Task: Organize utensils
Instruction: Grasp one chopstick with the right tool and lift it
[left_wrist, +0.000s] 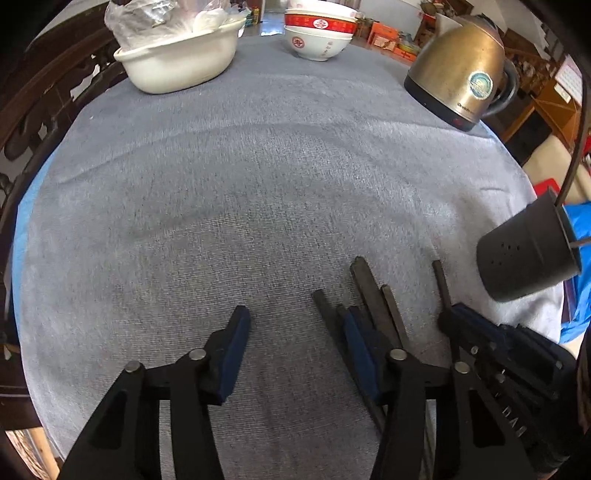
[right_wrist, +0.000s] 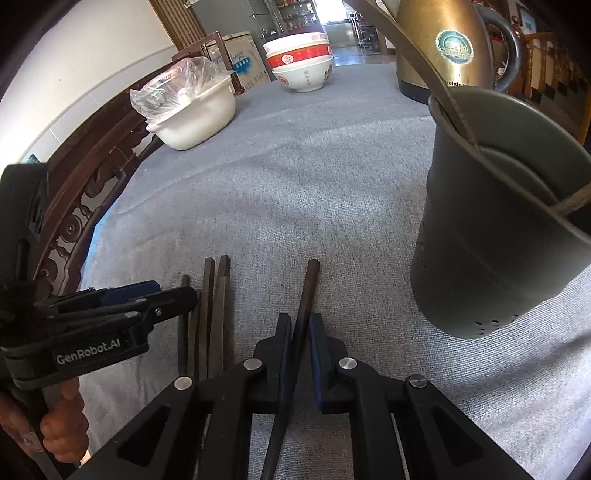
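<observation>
Dark wooden chopstick (right_wrist: 309, 291), stiff, light and slippery, sits pinched mid-shaft in the right gripper (right_wrist: 300, 343). Left gripper (left_wrist: 295, 328) stands half-open over the loose chopsticks (left_wrist: 373, 295); the holder (right_wrist: 495, 229) waits at two o'clock.

Grey woven cloth (left_wrist: 258, 177), matt and slightly nubbly, fills the centre of both views. Dark matt chopsticks (right_wrist: 212, 314) lie at lower left of the right-wrist view. Matt grey perforated holder (right_wrist: 495, 236), right. Brassy brushed-metal kettle (left_wrist: 458, 70), upper right, dull sheen. Glossy ceramic bowls (left_wrist: 319, 37), top centre. Smooth cream basin (left_wrist: 177, 62) holding crinkled clear plastic (left_wrist: 147, 22), upper left.
</observation>
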